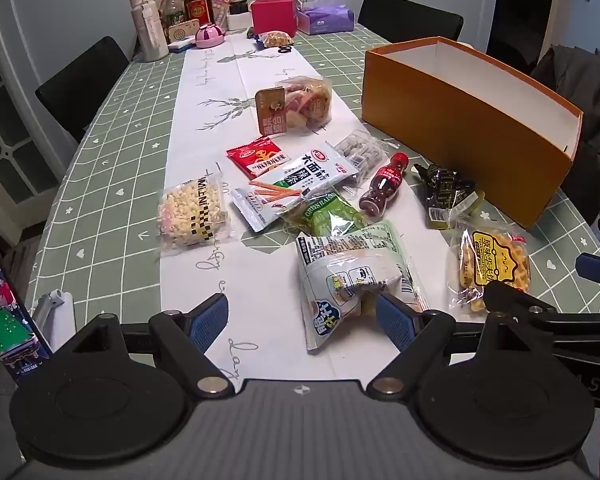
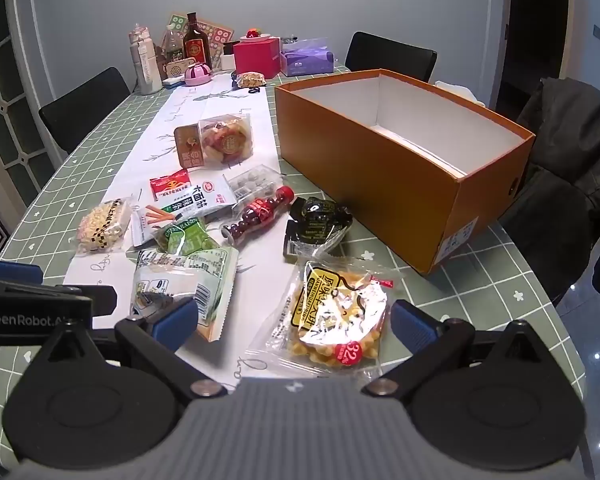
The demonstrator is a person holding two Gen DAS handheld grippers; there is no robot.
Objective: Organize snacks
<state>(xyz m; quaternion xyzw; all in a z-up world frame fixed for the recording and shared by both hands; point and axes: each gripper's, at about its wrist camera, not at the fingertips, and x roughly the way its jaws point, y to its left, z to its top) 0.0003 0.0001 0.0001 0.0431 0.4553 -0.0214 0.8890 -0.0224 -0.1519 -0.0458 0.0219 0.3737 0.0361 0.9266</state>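
**Snacks spread out, box empty**

The snacks lie loose along the middle of the surface: a waffle pack [image 2: 336,320] nearest the near edge, a pale green pack [image 1: 352,276] beside it, then a red bottle [image 2: 260,216], a dark pack [image 2: 320,220] and a puff bag [image 1: 192,212]. The orange box [image 2: 400,168] stands open toward the right edge. The right gripper [image 2: 296,320] hangs spread over the waffle pack, not pinching it. The left gripper [image 1: 300,320] is spread too, by the green pack.
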